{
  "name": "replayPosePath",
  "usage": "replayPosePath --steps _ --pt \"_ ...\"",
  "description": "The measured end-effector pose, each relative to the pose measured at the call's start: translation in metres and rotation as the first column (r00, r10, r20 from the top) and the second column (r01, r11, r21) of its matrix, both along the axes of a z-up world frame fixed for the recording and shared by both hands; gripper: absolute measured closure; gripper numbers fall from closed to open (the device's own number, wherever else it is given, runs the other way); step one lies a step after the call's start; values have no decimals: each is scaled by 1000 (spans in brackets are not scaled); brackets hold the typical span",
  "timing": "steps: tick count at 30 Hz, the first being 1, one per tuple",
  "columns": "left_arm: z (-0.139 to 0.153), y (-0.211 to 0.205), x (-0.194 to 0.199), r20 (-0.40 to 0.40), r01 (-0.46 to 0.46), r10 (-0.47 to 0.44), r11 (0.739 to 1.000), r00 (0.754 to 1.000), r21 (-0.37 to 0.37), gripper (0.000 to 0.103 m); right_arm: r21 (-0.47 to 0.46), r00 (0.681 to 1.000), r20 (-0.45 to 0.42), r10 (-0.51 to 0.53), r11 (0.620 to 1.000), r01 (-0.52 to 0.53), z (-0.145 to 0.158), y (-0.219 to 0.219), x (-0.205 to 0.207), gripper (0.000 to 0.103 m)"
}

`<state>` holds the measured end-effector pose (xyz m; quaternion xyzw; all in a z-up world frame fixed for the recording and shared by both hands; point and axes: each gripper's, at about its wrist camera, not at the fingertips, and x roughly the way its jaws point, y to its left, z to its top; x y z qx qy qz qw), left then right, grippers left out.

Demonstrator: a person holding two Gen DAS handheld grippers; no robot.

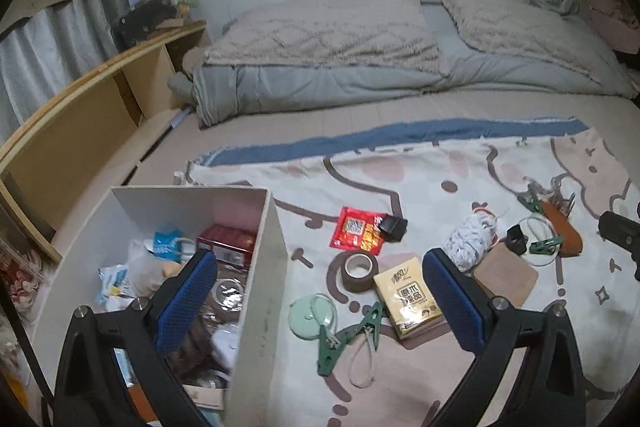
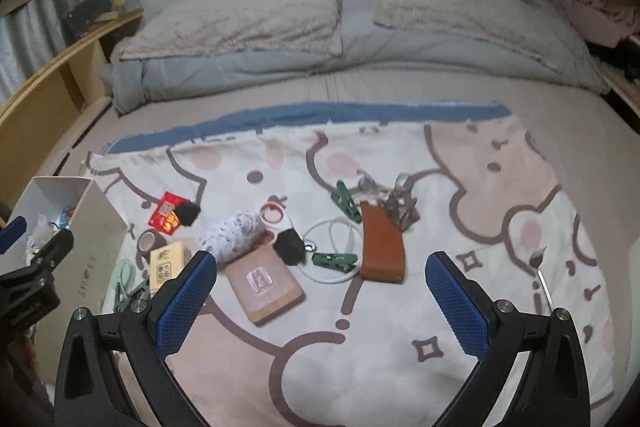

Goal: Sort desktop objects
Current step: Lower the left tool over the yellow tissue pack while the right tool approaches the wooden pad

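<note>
1. The left gripper [image 1: 320,297] hangs with its blue-padded fingers [image 1: 188,301] spread wide and holding nothing. One finger is over the white box [image 1: 260,291] and the other is over the patterned blanket [image 1: 460,379].
2. The right gripper [image 2: 320,297] also has its fingers [image 2: 456,301] spread and empty, above a bare stretch of the blanket.
3. Inside the box, at the blanket's left edge, lie a red carton [image 1: 232,245], a clear-wrapped item and several small packets.
4. Just right of the box sit a pale green round lid [image 1: 310,315], a green clip [image 1: 344,335] with a white loop, a yellow tissue pack [image 1: 408,301] and a brown tape roll [image 1: 359,271].
5. Between the right gripper's fingers and a little ahead lies a wooden board [image 2: 266,285] with a clear hook on it, touching a black pouch [image 2: 290,247].
6. Beside it are a white cable coil [image 2: 332,251], a second green clip [image 2: 334,261] and a brown leather case [image 2: 382,247].
7. A grey-white yarn bundle [image 2: 236,235] rests at the board's far left corner.
8. A fork [image 2: 540,267] lies well apart at the right.
9. Farther off are a red snack packet [image 2: 166,213] with a black clip on its corner, a third green clip [image 2: 345,201] and a bunch of keys [image 2: 394,197].
10. Beyond the blanket, the bed carries a folded grey quilt [image 2: 280,27].
</note>
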<state>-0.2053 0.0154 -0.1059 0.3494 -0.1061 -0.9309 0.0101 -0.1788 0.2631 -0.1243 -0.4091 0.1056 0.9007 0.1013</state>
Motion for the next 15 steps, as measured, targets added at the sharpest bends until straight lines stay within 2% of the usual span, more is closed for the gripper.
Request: replayPosePath --steps 8,15 --pt "-33 19 -23 58 -11 12 1000 998 -22 0 -21 992 121 -29 999 31 -36 1 -27 0" --pt "-59 31 -43 59 -14 22 990 998 -141 0 -28 978 196 -71 997 78 -60 6 -43 0"
